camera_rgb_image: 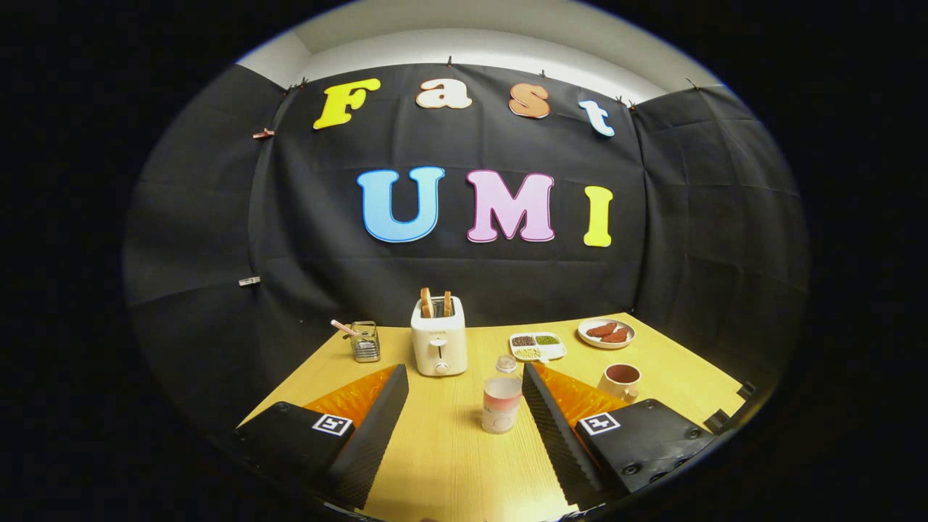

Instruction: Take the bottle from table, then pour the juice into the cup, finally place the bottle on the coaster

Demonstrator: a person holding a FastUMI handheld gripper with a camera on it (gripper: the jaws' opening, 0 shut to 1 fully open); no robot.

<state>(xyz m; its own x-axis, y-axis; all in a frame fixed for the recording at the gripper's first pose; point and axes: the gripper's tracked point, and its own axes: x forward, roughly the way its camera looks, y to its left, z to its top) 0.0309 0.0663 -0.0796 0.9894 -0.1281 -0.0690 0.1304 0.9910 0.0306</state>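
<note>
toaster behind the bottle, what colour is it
White, seen best in the gripper view: the toaster stands beyond the open gripper and bottle.

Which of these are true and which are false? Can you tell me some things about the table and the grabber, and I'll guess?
1. The gripper is wide open. True.
2. The bottle is squeezed by both fingers. False: it stands free between them, nearer the right finger.
3. The toaster has toast sticking out. True.
4. The cup lies tipped over. False: it stands upright, beyond the right finger.
5. The plate sits in front of the bottle. False: it is far behind, near the wall.
</note>
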